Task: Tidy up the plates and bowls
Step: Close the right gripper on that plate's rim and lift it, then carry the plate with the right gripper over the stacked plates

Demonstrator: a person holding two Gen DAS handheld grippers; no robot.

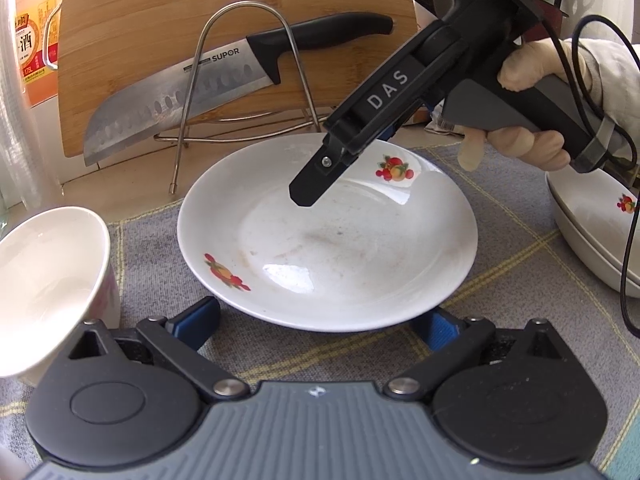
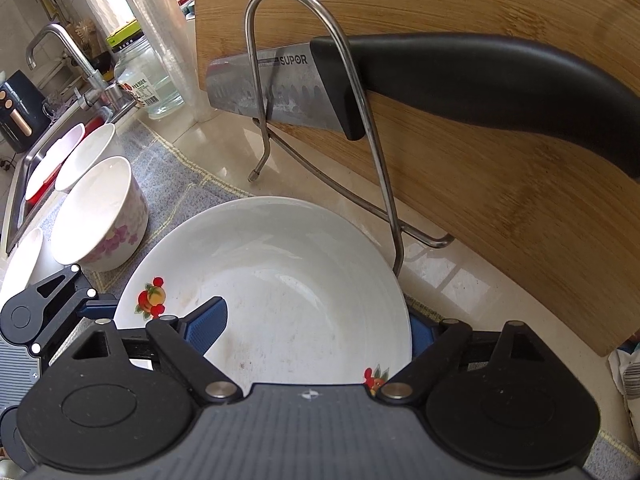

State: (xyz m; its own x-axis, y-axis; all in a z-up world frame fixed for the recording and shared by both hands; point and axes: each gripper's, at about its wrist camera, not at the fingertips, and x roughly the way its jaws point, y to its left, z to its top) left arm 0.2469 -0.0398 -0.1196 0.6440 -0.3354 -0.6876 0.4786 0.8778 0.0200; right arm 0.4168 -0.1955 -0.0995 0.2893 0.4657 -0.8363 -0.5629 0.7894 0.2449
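Plate pickup, with both grippers set at opposite edges of the plate (image 1: 328, 248).

The plate lies flat on the grey checked cloth (image 1: 500, 280). The right gripper (image 2: 314, 326) tilts down over the plate's far rim, jaws partly open, with one pad above the plate's inner slope and the other outside the edge. It looks placed to pinch that rim, with no squeeze evident. The left gripper (image 1: 316, 320) waits wide at the plate's near edge, probably to steady it. A flowered bowl (image 1: 48, 280) stands left of the plate and stacked dishes (image 1: 592, 240) sit to its right, the likely destination.
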